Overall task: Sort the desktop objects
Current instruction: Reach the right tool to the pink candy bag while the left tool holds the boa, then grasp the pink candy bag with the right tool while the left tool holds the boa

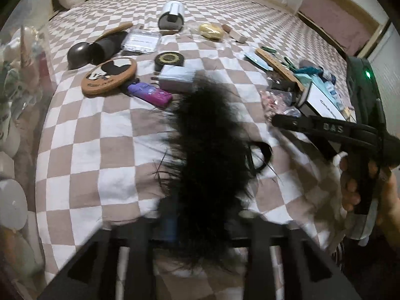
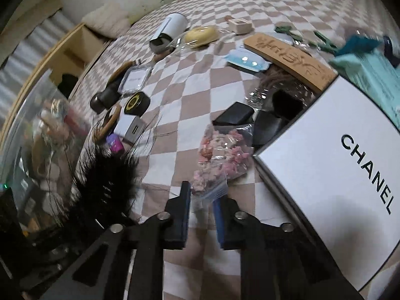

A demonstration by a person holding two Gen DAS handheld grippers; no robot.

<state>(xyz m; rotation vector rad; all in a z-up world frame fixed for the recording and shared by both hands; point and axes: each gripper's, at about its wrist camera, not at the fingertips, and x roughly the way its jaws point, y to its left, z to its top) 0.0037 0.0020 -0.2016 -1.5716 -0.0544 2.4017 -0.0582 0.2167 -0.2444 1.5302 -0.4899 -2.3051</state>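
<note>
My left gripper (image 1: pixel 200 225) is shut on a black feather piece (image 1: pixel 210 135) that fills the middle of the left wrist view and hides the fingertips. The same feathers (image 2: pixel 105 175) show at the lower left of the right wrist view. My right gripper (image 2: pixel 202 207) is open, its jaws apart just in front of a clear zip bag of pink bits (image 2: pixel 220 155); it also shows at the right of the left wrist view (image 1: pixel 282 120). Everything lies on a brown and white checkered sheet (image 1: pixel 100 135).
A white Chanel box (image 2: pixel 325 165) lies to the right. Black cases (image 2: pixel 235 116), a wooden sign (image 2: pixel 290 57), a white charger (image 1: pixel 175 77), purple lighter (image 1: pixel 150 93), round cork coaster (image 1: pixel 111 75), white cylinder (image 1: pixel 172 15) and yellow item (image 1: pixel 211 31) are scattered around. A clear bin (image 2: pixel 37 125) stands left.
</note>
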